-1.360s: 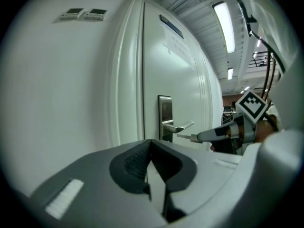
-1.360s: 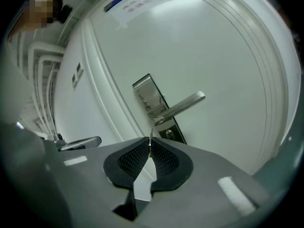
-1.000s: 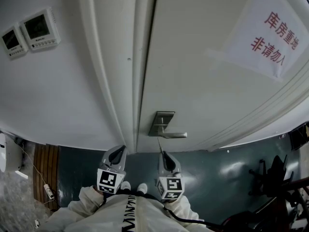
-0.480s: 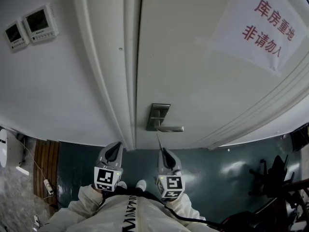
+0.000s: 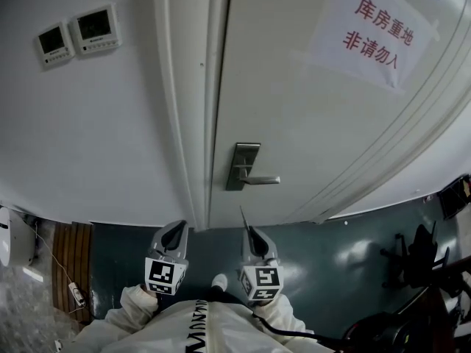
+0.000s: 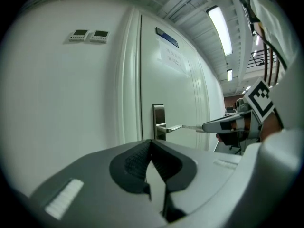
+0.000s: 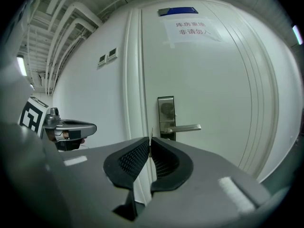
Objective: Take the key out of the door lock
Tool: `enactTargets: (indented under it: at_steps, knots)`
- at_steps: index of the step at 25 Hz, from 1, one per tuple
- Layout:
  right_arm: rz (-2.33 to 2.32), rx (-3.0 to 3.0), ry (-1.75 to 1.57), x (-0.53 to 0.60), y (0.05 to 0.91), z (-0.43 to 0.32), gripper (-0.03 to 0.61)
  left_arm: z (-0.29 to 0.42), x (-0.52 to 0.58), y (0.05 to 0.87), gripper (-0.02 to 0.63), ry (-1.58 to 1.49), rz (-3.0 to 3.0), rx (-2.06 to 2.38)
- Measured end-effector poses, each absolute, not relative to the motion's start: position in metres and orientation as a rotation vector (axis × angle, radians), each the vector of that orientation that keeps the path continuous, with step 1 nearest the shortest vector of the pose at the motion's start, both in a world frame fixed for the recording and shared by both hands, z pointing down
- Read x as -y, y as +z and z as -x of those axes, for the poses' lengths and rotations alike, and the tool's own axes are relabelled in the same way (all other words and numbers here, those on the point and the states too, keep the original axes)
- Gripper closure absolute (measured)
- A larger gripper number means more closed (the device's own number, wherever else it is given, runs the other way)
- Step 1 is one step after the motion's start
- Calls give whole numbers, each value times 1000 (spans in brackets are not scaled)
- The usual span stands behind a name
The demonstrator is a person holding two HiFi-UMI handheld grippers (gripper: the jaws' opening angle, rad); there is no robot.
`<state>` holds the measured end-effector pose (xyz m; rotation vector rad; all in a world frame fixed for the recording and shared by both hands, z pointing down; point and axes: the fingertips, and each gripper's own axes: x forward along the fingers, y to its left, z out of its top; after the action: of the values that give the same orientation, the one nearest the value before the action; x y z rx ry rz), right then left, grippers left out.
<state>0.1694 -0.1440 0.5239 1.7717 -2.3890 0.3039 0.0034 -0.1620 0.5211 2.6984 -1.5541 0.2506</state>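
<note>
A silver lock plate [image 5: 243,166] with a lever handle [image 5: 263,179] sits on the white door [image 5: 316,116]. My right gripper [image 5: 249,232] is below the lock, clear of the door. It is shut on the key [image 5: 242,218], a thin metal blade that sticks out past its tips. The key [image 6: 191,127] points toward the handle in the left gripper view. In the right gripper view the key shows as a sliver [image 7: 151,133] between the pads [image 7: 135,158]. My left gripper [image 5: 179,228] hangs beside the right one, shut and empty [image 6: 151,144].
The white door frame [image 5: 188,123] runs left of the lock. Two wall control panels [image 5: 77,34] hang at the upper left. A paper sign with red print [image 5: 375,31] is on the door. Dark chairs [image 5: 427,263] stand at the lower right on the grey-green floor.
The lock plate now sits higher and farther from both grippers in the head view. The key stays held in the right gripper, clear of the lock.
</note>
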Motion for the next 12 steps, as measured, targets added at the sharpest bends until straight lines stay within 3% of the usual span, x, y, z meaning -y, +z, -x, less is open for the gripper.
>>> enactTargets:
  at_steps: [12]
  knots:
    - [-1874,2337,259,40,511,-126,558,51,50,521,615,155,-2721,1495]
